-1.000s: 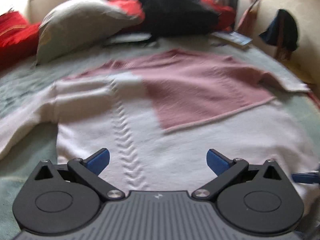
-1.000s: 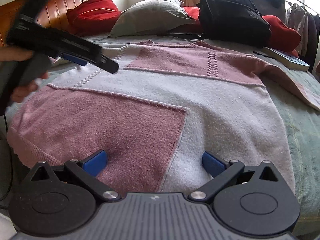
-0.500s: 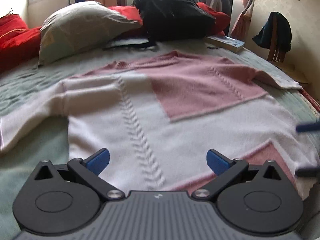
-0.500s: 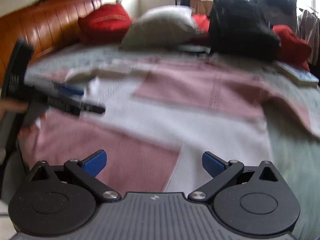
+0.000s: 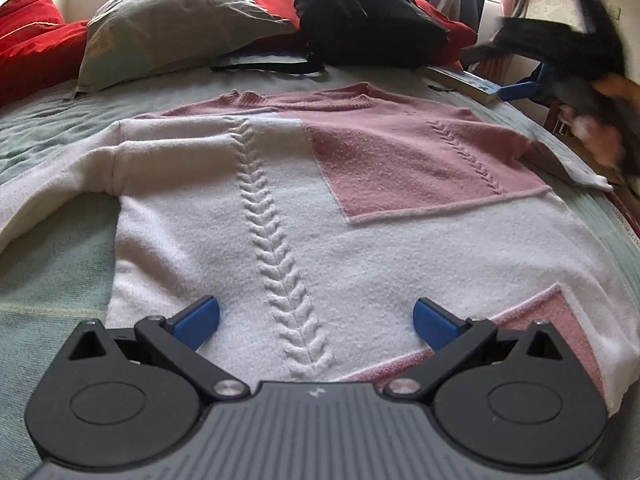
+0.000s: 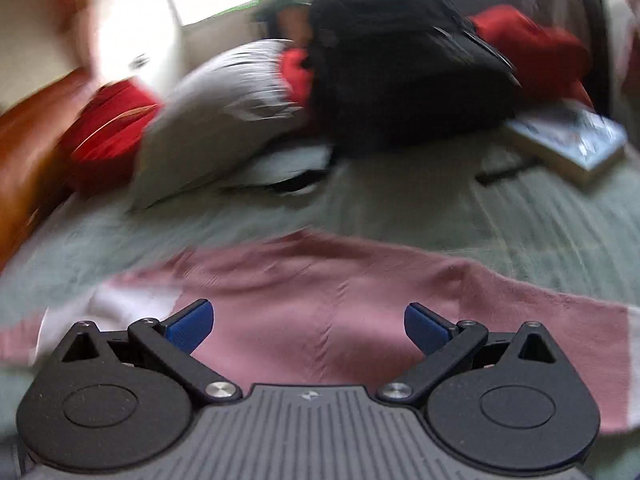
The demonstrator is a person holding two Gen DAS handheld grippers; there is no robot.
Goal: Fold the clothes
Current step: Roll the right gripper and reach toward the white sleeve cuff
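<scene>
Left gripper (image 5: pixel 316 320) spread wide, blue pads far apart, gripping nothing, poised above the white lower body of one sweater (image 5: pixel 304 208), the cable-knit rib running up between the pads toward 12 o'clock. Right gripper (image 6: pixel 309 327) likewise spread wide and empty-handed, over the pink shoulder part of that same sweater (image 6: pixel 320 280); whether either tool touches the knit cannot be told. In the left wrist view, right gripper seen again at 2 o'clock, blurred, with a hand (image 5: pixel 600 136) on its grip, beside the sweater's far sleeve. Sweater spread flat on a pale green bedspread (image 5: pixel 52 256), collar at 12 o'clock, one sleeve out toward 9 o'clock, the other toward 3 o'clock. Counted: two pink patches in the left view, one large at 1 o'clock, one small at 4 o'clock. Beyond the collar: one grey pillow (image 5: pixel 168 28), one black backpack (image 5: pixel 360 12), one book (image 5: pixel 468 80), red cushions (image 5: pixel 32 44) at 10 o'clock. Right wrist view heavily smeared.
</scene>
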